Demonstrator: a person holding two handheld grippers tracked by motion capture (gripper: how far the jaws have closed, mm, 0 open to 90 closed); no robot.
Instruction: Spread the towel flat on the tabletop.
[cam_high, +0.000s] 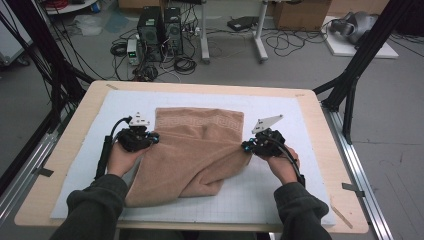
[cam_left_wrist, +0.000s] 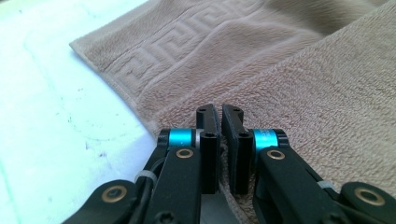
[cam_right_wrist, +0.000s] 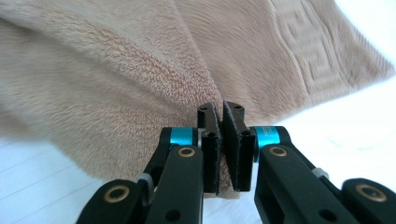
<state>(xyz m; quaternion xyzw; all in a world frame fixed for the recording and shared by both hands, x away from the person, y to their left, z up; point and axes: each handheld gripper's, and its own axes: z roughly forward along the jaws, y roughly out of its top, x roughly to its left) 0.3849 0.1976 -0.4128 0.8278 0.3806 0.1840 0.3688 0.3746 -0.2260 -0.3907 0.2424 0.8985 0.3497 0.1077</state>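
Towel (cam_high: 195, 150) pinched at opposite edges by both grippers' jaws.

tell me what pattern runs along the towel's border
A raised Greek-key pattern on the tan towel, clearest in the left gripper view.

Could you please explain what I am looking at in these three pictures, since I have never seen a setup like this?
There is no robot here. A person sits at a table and holds a hand-operated tool in each hand: two black jaws that pinch things.

The high view comes from a fixed camera above the person, looking forward and down; the forearms enter from the bottom. The left tool shows on the left, the right tool on the right. The other two pictures come from small cameras riding on each tool, looking along its jaws.

On the table lies a white mat, and on it a tan towel with an embossed border, partly folded and rumpled.

Both tools are shut on the towel: the left tool pinches its left edge, the right tool its right edge.

Computers and cables sit on the floor beyond.
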